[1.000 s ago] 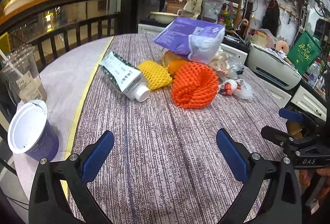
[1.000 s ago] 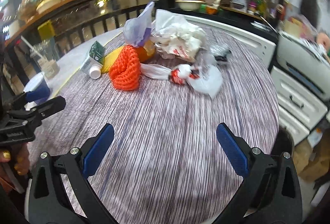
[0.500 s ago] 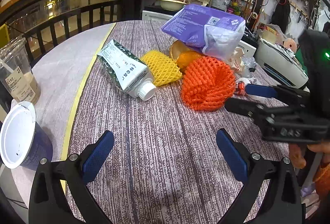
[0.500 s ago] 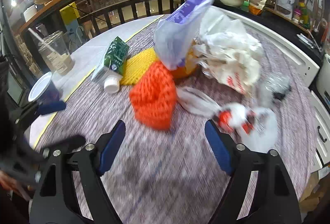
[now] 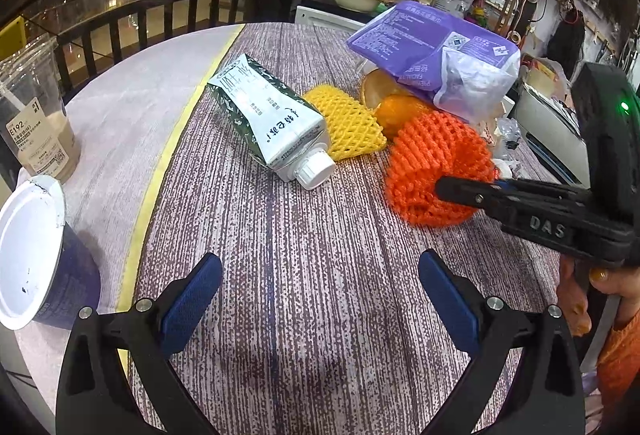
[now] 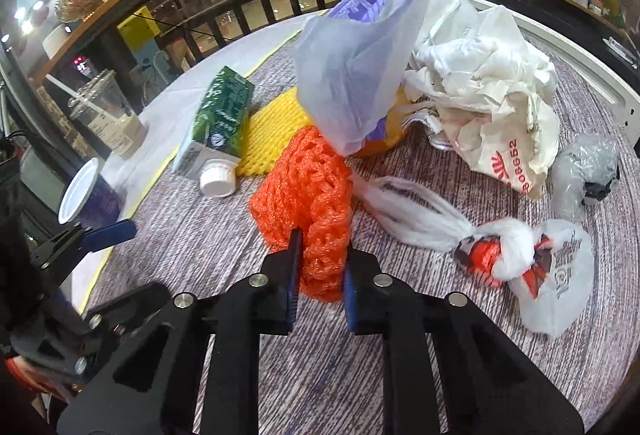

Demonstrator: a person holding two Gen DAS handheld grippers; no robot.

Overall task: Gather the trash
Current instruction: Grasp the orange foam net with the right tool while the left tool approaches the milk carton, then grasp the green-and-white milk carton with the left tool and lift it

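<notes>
An orange foam fruit net [image 6: 304, 191] lies on the round table, also in the left wrist view [image 5: 436, 159]. My right gripper [image 6: 320, 267] is shut on its near edge; it shows from the side in the left wrist view [image 5: 464, 191]. My left gripper [image 5: 320, 295] is open and empty over bare tabletop in front of the pile. Behind the net lie a green-and-white carton [image 5: 268, 123], a yellow foam net [image 5: 344, 119], orange peel [image 5: 400, 107] and a purple tissue pack [image 5: 436, 51].
White crumpled bags [image 6: 488, 83], a knotted white-and-red bag [image 6: 520, 263] and clear wrap [image 6: 584, 171] lie right of the pile. A blue paper cup [image 5: 36, 255] and a plastic drink cup [image 5: 36, 115] stand at the table's left edge. A railing runs behind.
My right gripper moved in to the orange net and closed on its near edge. My left gripper moved slightly closer to the pile and stayed open.
</notes>
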